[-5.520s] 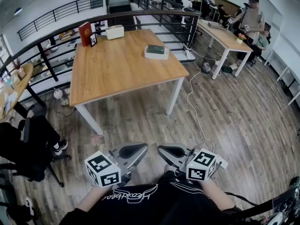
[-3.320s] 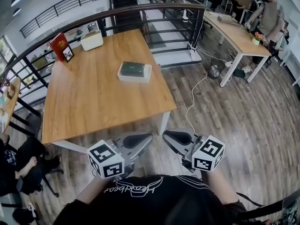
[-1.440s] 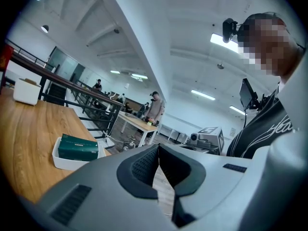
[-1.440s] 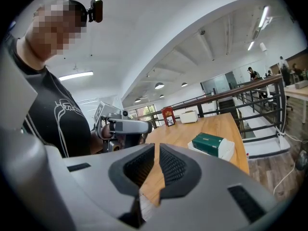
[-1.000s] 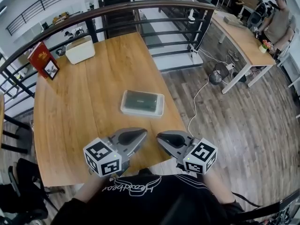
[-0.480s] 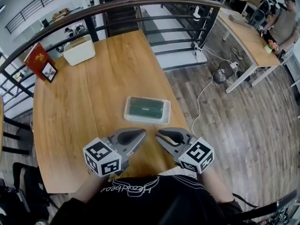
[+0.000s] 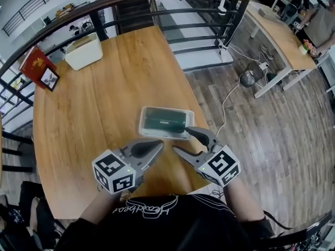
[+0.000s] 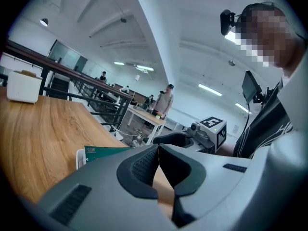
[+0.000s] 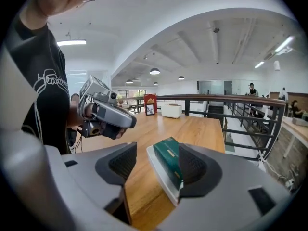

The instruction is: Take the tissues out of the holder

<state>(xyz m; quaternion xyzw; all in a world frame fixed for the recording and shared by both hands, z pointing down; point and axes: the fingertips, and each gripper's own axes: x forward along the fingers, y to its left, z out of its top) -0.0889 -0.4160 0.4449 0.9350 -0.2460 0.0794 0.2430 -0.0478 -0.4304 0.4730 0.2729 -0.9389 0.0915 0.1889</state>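
**Right claw open at the tissue holder, left claw closed**

At the far left of the wooden table [image 7: 104, 98] a red book [image 7: 34, 63] stands with a small picture frame [image 7: 50, 79] in front of it. A white box [image 7: 84, 51] sits just to their right.

Nearer the person, the left gripper [image 7: 159, 144] hangs over the table's near part. Its jaws are pressed together with nothing between them.

Just ahead and to its right lies the white holder [image 7: 142, 122], flat on the table near the right edge. The green tissue pack [image 7: 164, 121] sits inside it.

The right gripper [image 7: 188, 143] is at the holder's near right corner. Its jaws have just been opening and now stand well apart. The holder and pack show in the gap ahead of the tips, and neither pad presses on them.

Farther right, across the floor, stands a second table [image 7: 277, 35].
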